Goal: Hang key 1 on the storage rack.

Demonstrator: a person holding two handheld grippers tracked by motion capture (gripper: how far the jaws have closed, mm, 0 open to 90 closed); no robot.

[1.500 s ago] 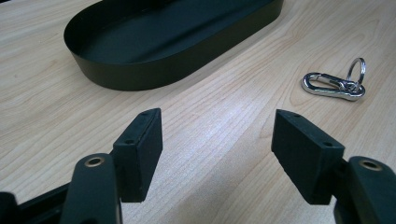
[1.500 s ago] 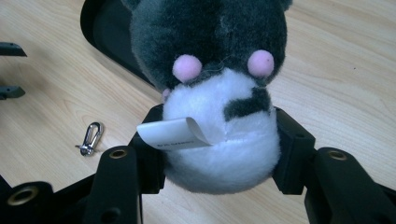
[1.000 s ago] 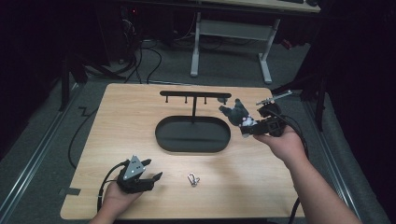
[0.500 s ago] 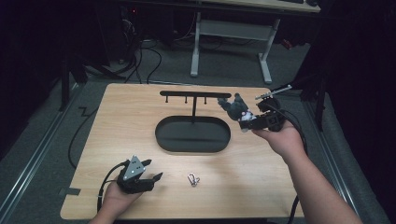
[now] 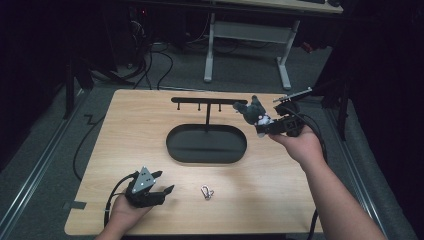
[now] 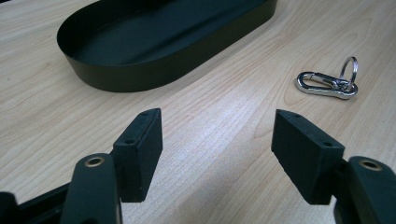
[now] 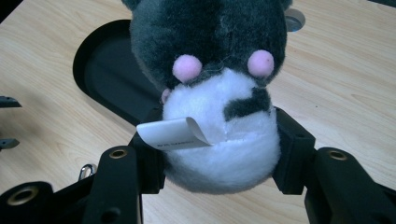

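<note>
1. The right gripper [image 5: 264, 124] is clamped on a plush toy [image 5: 254, 111], one pad on each side of its white belly [image 7: 219, 135]; the pick-up looks done.
2. In the high view the plush hangs in the air at about 2 o'clock of the table [image 5: 125, 130], just off the right end of the hook rack [image 5: 207, 101] and above the right rim of the black tray [image 5: 206, 145].
3. It is on no hook and not in the tray, so, as I judge it, the placing is left: either hanging it on the rack or lowering it into the tray.
4. The left gripper [image 5: 159, 186] rests at 7 o'clock, jaws wide apart with nothing between them.
5. A metal clip [image 6: 327, 84] with its key ring lies untouched at 6 o'clock, just to the right of the left gripper; it may be the left gripper's next pick.
</note>
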